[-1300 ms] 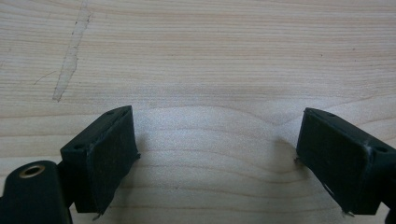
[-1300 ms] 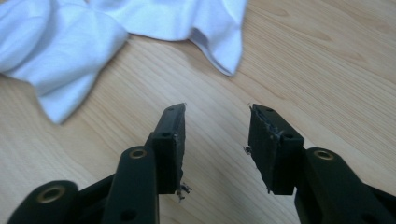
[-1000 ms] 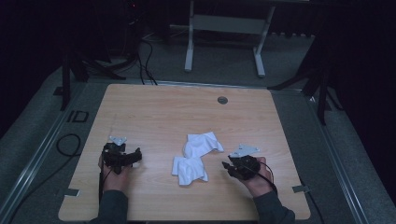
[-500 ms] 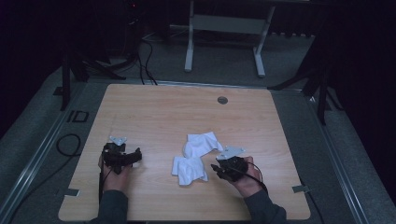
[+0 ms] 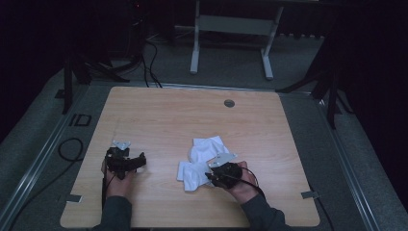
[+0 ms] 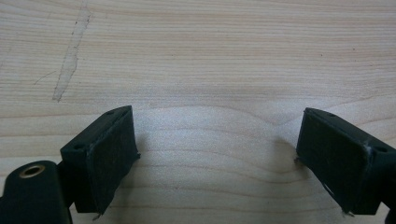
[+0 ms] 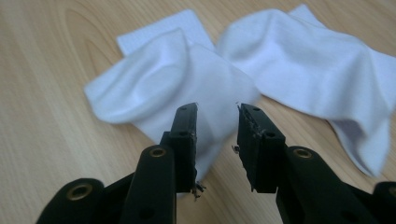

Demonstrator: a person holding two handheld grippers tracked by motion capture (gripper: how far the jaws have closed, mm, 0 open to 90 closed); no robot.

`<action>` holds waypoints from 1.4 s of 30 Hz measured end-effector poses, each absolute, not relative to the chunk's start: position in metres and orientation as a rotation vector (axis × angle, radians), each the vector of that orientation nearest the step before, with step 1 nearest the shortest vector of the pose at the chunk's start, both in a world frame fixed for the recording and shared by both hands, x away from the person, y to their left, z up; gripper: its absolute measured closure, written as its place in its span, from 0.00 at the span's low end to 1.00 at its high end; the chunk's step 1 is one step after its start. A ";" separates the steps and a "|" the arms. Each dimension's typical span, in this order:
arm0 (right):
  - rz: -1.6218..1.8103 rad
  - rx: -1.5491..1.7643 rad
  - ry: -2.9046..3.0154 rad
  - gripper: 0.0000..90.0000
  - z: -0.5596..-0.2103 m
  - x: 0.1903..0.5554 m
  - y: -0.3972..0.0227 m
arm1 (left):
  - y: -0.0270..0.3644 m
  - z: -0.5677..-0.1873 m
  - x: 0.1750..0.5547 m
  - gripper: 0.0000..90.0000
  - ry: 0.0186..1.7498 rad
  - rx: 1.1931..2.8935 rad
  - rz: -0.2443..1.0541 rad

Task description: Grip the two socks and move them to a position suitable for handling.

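Observation:
Two crumpled white cloths lie at the middle of the wooden table (image 5: 163,115): a near one (image 5: 191,174) (image 7: 154,79) and a far one (image 5: 208,147) (image 7: 308,60). My right gripper (image 5: 209,177) (image 7: 217,112) is at the near cloth's right edge. Its jaws have just been closing and stand a narrow gap apart over a corner of that cloth; the pads do not press on it. My left gripper (image 5: 136,163) (image 6: 215,140) rests at the front left with its jaws wide open over bare wood.
A round grey grommet (image 5: 229,103) sits in the table near its far edge. Behind the table stands a white metal frame (image 5: 231,24). Black cables (image 5: 67,147) lie on the grey floor at the left.
My right gripper has slid left from the table's right side up to the near cloth, and its jaws have narrowed. The left gripper and both cloths have stayed put.

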State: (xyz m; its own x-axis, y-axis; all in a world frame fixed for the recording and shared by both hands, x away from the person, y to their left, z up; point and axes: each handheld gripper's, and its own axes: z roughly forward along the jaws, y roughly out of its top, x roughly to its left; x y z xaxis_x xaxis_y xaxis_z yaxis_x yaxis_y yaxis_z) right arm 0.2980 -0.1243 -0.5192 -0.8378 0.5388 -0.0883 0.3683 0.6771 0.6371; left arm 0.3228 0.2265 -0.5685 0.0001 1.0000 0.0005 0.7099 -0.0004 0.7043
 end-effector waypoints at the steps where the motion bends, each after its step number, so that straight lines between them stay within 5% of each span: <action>1: 0.916 0.717 2.632 0.76 -0.519 0.298 -0.122 | 0.226 -0.569 0.323 0.13 1.762 1.763 0.728; 8: 0.935 0.690 2.672 0.78 -0.521 0.300 -0.106 | 0.226 -0.569 0.323 0.13 1.762 1.763 0.727; 20: 0.896 0.712 2.770 0.66 -0.535 0.309 -0.083 | 0.227 -0.569 0.323 0.13 1.762 1.764 0.727; 28: 0.915 0.714 2.773 0.95 -0.532 0.307 -0.082 | 0.227 -0.568 0.323 0.13 1.762 1.764 0.727; 42: 0.983 0.677 2.709 0.97 -0.501 0.294 -0.095 | 0.226 -0.569 0.323 0.13 1.762 1.763 0.728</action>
State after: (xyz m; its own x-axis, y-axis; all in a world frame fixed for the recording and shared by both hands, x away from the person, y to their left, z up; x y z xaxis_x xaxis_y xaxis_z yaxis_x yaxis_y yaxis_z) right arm 0.2941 -0.0945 -0.5006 -0.8798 0.4751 -0.0140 0.3557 0.6776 0.6437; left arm 0.3228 0.2265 -0.5686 0.0000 1.0000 0.0014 0.7095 -0.0010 0.7047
